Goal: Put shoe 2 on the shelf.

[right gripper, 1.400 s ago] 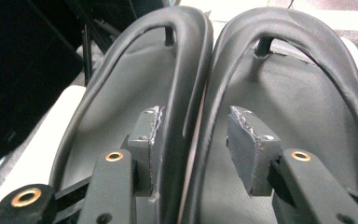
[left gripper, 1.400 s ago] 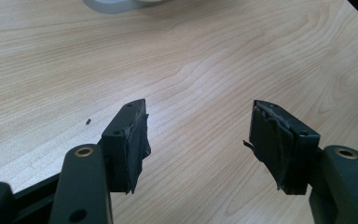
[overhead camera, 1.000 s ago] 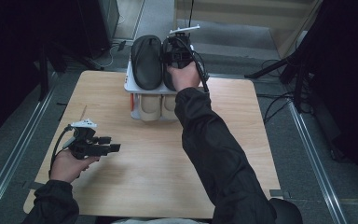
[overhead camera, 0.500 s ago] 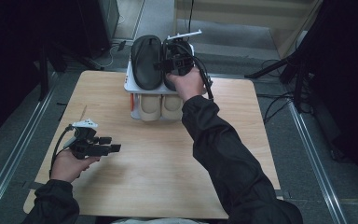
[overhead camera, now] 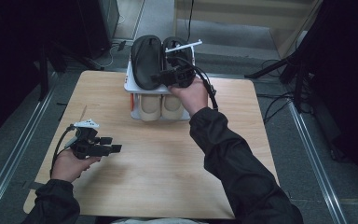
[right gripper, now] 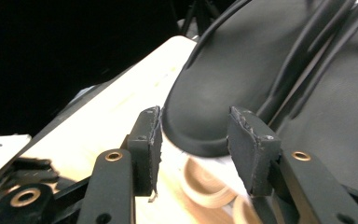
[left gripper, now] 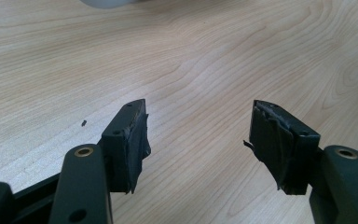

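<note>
Resting under everything is the pale wooden table, and at its far edge stands a small white two-tier shoe rack. On the rack's top tier lie two black flat sandals side by side, the left black sandal and the right black sandal; a pair of beige shoes sits on the tier below. My right gripper is up at the near end of the top tier, my jaws about half apart with the rounded heel end of the left black sandal just ahead of them; my pads do not press on it. My left gripper hovers low over bare wood near the table's left side, jaws wide with nothing between them.
</note>
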The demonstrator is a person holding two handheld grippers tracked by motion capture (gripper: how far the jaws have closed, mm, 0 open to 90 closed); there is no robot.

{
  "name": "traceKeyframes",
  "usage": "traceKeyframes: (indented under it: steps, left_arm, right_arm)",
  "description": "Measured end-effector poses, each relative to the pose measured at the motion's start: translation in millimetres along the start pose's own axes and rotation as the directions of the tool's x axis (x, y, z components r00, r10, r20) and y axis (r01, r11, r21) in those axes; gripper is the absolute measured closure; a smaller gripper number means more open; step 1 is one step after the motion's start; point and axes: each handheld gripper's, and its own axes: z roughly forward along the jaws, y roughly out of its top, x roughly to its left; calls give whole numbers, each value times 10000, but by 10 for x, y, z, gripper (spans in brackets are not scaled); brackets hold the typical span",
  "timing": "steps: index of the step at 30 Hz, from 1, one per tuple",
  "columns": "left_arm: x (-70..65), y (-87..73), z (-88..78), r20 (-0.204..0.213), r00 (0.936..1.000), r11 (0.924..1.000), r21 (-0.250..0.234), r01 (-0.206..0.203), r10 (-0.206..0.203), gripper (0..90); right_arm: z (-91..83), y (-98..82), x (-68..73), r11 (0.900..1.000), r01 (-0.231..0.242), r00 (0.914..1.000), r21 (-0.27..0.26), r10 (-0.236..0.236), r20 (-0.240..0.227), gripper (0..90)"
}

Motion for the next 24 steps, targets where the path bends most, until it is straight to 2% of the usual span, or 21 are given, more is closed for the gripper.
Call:
traceKeyframes:
  steps: [5, 6, 8, 12, 19, 21, 22, 24]
  left_arm:
    - [0, 0, 6, -20, 10000, 10000, 20, -19, 19, 377]
    - [0, -1, 7, -24, 10000, 10000, 23, -21, 21, 377]
    - [0, -2, 7, -33, 10000, 10000, 27, -19, 19, 377]
    - [2, -8, 18, 3, 10000, 10000, 46, 68, -68, 376]
    - [-1, -5, 32, 32, 10000, 9999, 108, -19, 19, 376]
    - [-1, -4, 34, 30, 10000, 9999, 116, -26, 26, 376]
    - [2, -3, 36, 22, 10000, 9999, 114, -16, 16, 377]
    - [6, -3, 42, 20, 10000, 9999, 121, 12, -12, 376]
  right_arm:
    - [-45, -88, 52, 9995, 317, 9989, 5, -317, -340, 556]
    - [-62, -139, 83, 9985, 539, 9979, 22, -538, -368, 556]
    - [-73, -190, 107, 9977, 677, 9966, 64, -673, -475, 556]
    - [-114, -298, 140, 9962, 869, 9945, -29, -869, -586, 552]
    - [-179, -491, 165, 9943, 1046, 9907, -196, -1059, -851, 552]
    - [-188, -554, 170, 9927, 1183, 9883, -227, -1199, -943, 545]
    - [-194, -624, 166, 9897, 1389, 9850, -353, -1418, -982, 530]
    - [-192, -687, 149, 9907, 1344, 9848, -211, -1359, -1079, 530]
